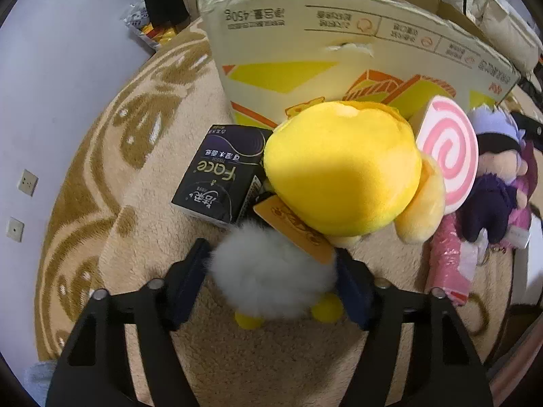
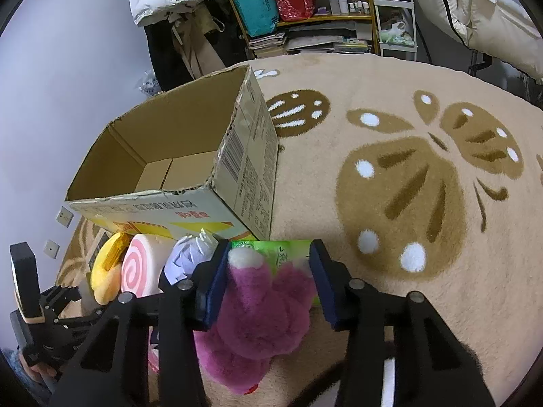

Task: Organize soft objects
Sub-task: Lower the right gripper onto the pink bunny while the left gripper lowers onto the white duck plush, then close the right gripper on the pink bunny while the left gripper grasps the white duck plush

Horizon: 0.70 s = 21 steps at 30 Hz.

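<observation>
My left gripper (image 1: 273,271) is shut on the fluffy white body of a yellow duck plush (image 1: 342,173), whose round yellow head points away from me. Beside it lie a pink swirl roll plush (image 1: 448,156) and a purple-haired doll (image 1: 492,169). My right gripper (image 2: 268,278) has its fingers around a magenta plush (image 2: 261,318) that fills the gap on the carpet. The open empty cardboard box (image 2: 183,156) stands just behind the toys; it also shows in the left wrist view (image 1: 339,44).
A black tissue pack (image 1: 220,176) lies left of the duck, a pink pack (image 1: 448,257) to its right. A green pack (image 2: 281,247) lies under the magenta plush. A beige patterned carpet (image 2: 407,186) covers the floor. Shelves (image 2: 305,10) and hanging coats stand behind.
</observation>
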Each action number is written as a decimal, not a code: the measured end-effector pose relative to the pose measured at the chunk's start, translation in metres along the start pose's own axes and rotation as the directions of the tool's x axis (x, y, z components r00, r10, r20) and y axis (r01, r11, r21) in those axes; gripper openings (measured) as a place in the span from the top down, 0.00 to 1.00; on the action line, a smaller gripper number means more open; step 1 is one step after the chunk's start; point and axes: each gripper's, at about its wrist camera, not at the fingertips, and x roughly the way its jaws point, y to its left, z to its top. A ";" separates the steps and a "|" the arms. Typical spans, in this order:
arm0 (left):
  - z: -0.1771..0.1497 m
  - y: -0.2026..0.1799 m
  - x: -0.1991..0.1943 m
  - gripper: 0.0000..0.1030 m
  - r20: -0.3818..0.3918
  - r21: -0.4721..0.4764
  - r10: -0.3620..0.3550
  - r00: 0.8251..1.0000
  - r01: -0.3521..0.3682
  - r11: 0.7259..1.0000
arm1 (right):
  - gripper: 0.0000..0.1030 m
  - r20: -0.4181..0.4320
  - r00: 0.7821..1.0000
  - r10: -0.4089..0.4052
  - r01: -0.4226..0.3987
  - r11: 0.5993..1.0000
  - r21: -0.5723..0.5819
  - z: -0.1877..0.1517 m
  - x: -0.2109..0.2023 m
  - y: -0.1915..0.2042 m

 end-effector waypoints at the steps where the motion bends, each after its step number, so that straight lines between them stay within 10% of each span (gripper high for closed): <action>1: 0.000 0.001 0.000 0.42 0.001 -0.006 -0.005 1.000 0.005 1.000 | 0.59 0.002 1.000 -0.001 0.001 1.000 -0.009 0.000 -0.001 0.001; 3: 0.000 0.001 0.000 0.50 0.001 -0.014 -0.010 1.000 0.010 1.000 | 0.83 0.009 1.000 0.008 -0.008 0.999 -0.031 -0.001 -0.004 0.005; 7: -0.001 0.001 -0.003 0.65 0.000 -0.026 -0.021 1.000 0.021 0.999 | 0.83 0.014 1.000 0.024 -0.022 0.997 -0.076 -0.002 -0.008 0.015; 21: -0.015 0.000 -0.043 0.67 0.100 -0.040 0.038 0.994 -0.034 0.999 | 0.83 0.179 0.984 0.014 0.009 0.991 -0.130 0.001 -0.050 0.027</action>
